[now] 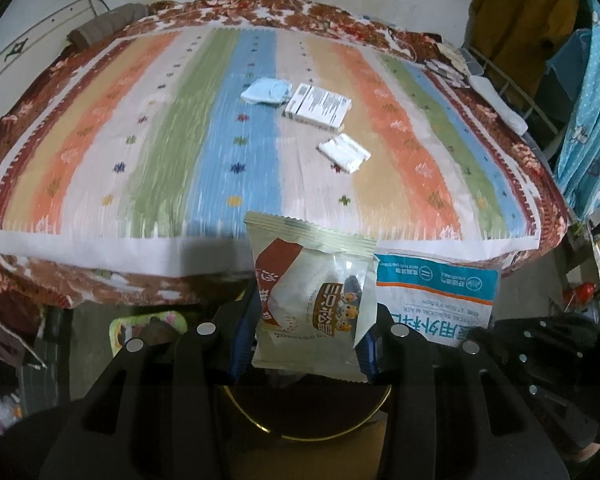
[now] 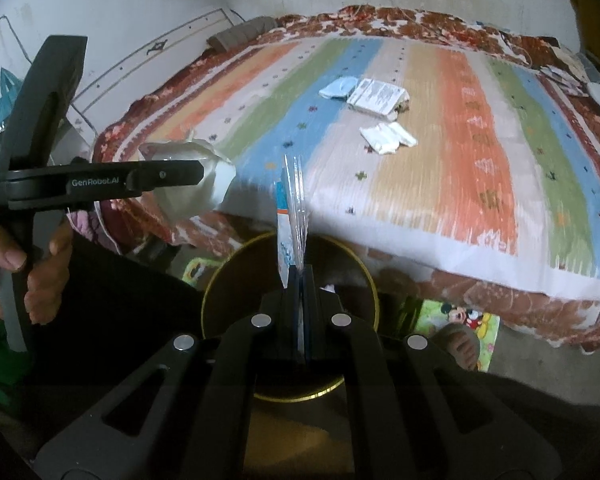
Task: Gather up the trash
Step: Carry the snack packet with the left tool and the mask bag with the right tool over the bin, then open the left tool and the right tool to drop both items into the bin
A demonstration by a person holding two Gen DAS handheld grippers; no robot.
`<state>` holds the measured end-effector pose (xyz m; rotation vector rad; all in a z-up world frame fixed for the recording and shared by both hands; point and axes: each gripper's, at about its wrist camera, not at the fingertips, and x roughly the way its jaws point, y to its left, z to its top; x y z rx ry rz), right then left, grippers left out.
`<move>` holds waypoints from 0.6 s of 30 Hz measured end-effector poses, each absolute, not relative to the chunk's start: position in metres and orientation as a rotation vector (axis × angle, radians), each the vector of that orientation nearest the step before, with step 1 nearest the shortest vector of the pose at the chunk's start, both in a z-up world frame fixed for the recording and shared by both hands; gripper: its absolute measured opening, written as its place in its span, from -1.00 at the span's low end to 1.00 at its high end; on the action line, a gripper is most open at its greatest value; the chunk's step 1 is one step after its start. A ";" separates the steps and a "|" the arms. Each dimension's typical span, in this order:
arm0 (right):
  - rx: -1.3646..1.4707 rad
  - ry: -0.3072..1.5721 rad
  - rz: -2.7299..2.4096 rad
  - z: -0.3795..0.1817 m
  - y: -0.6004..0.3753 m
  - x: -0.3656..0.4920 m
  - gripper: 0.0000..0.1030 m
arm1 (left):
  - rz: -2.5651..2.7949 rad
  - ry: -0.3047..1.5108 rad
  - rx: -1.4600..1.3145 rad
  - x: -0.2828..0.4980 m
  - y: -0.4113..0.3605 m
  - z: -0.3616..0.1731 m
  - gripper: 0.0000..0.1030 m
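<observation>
A bed [image 1: 80, 152] is filling most of both views, lying under a striped blanket [image 1: 400, 184] in orange, green, blue and cream with a brown floral border. Below its near edge a round black bin with a gold rim [image 2: 370, 280] is standing on the floor, with a cartoon-printed mat [image 2: 464, 320] lying just beside it. On the blanket, well apart from both tools, three pieces of trash are lying close together: a crumpled light blue mask [image 1: 266, 92], a flat white printed box [image 1: 318, 106] touching it, and a folded white tissue [image 1: 344, 153] nearer the bed's edge. The left gripper [image 1: 306, 338] is holding a cream snack wrapper [image 1: 310, 300] with a red patch and a cartoon label; its blue-padded fingers [image 1: 242, 344] are pressing on the wrapper's two lower sides, and the packet is standing upright above the bin's rim. In the right wrist view this gripper is appearing from the side, with the wrapper sticking out past its tip as a pale crumpled shape [image 2: 192, 180] and a hand [image 2: 40, 264] gripping its handle. The right gripper [image 2: 300, 276] is clamped on a blue and white surgical mask packet [image 2: 290, 208], seen edge-on as a thin clear sliver rising straight up from between the closed fingers, directly over the bin opening. In the left wrist view the same packet is showing its printed face [image 1: 436, 292], just beside the wrapper.
</observation>
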<state>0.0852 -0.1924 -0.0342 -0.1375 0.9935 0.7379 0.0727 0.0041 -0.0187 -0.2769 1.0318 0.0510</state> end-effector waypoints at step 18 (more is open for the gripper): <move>-0.153 1.205 0.621 -0.093 -0.175 0.092 -0.97 | 0.105 1.274 -0.425 0.089 0.007 -0.087 -0.20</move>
